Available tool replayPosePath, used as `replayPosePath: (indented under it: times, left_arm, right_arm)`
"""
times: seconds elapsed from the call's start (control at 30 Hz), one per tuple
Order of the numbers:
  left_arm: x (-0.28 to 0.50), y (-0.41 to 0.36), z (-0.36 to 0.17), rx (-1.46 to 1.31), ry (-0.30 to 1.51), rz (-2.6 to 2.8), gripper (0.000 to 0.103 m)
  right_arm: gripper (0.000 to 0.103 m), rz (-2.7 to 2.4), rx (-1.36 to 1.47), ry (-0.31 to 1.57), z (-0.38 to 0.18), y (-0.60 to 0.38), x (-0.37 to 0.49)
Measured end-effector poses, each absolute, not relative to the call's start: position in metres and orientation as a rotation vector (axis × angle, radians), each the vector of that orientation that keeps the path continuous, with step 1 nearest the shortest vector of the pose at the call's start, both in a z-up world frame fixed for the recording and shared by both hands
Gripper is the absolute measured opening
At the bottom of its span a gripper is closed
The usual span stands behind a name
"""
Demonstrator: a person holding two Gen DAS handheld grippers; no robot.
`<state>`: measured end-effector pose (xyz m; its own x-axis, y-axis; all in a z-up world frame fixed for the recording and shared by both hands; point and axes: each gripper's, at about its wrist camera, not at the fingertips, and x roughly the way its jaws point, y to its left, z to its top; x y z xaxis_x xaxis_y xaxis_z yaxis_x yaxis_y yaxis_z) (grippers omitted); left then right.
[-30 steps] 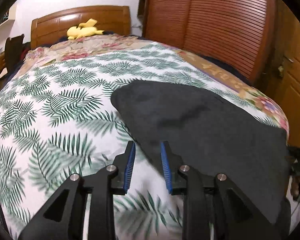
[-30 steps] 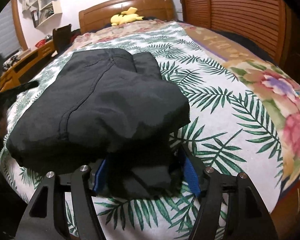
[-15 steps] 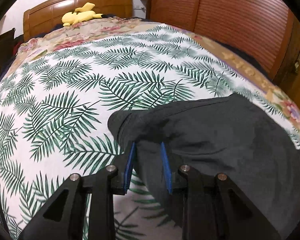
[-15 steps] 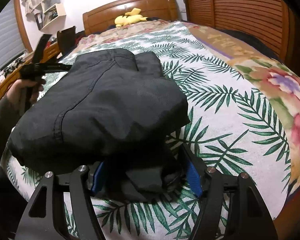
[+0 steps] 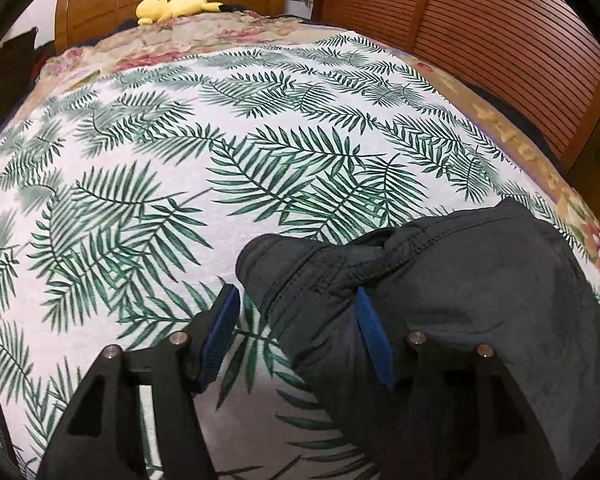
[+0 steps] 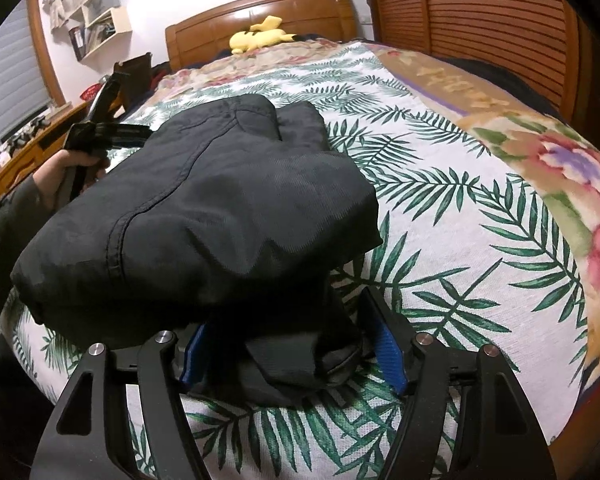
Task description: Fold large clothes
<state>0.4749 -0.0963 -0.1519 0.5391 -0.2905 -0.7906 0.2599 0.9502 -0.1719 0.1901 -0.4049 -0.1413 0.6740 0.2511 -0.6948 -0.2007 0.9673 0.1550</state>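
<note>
Two grippers work on one dark garment [image 6: 204, 216], which lies folded in a thick bundle on the near part of the bed [image 5: 140, 184], on the sheet with green palm leaves. It looks like black trousers or a jacket; I cannot tell which.

In the left wrist view, the left gripper [image 5: 296, 332] is at the far left corner of the bundle. Its jaws are opening now. The stitched edge of the cloth lies between the fingers [image 5: 220, 328], but the left blue pad stands clear of it, over the bare sheet, and the right pad only lies beside the cloth. So I judge that this corner is just set down and released.

In the right wrist view, the right gripper [image 6: 290, 354] is at the near edge. Its fingers [image 6: 388, 352] are spread wide around a thick roll of the lower layers. I cannot tell if the pads really press on this roll or only stand around it.

The fold in hand seems nearly finished: the top layer already covers the lower part. The next move probably calls for drawing the left gripper back without dragging the corner, and then pressing or smoothing the top, because the bundle is still puffy and one flap hangs over the right side.

A yellow plush toy [image 6: 260, 36] lies far away at the wooden headboard [image 6: 268, 8].
</note>
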Motion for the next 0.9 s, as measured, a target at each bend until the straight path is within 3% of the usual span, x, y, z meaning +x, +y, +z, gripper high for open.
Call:
replayPosePath:
  times: [0.03, 0.17, 0.27, 0.43, 0.67, 0.9]
  left_arm:
    - [0.475, -0.096, -0.152, -0.047, 0.950, -0.339, 0.051]
    - [0.471, -0.099, -0.147, -0.052, 0.942, -0.353, 0.039]
    - [0.467, -0.102, -0.137, -0.066, 0.928, -0.312, 0.023]
    - [0.449, -0.131, -0.097, 0.022, 0.803, -0.263, 0.013]
    - [0.438, -0.201, -0.042, 0.108, 0.710, -0.308, 0.012]
    - [0.443, -0.322, -0.006, 0.115, 0.651, -0.452, 0.011]
  right_arm:
    - [0.069, 0.254, 0.073, 0.793, -0.142, -0.405, 0.190]
    - [0.033, 0.327, 0.102, 0.798, -0.138, -0.403, 0.191]
    - [0.016, 0.369, 0.111, 0.779, -0.133, -0.402, 0.192]
    - [0.011, 0.410, 0.112, 0.708, -0.113, -0.405, 0.188]
    - [0.008, 0.426, 0.139, 0.629, -0.080, -0.434, 0.201]
    - [0.006, 0.309, 0.075, 0.543, -0.037, -0.494, 0.204]
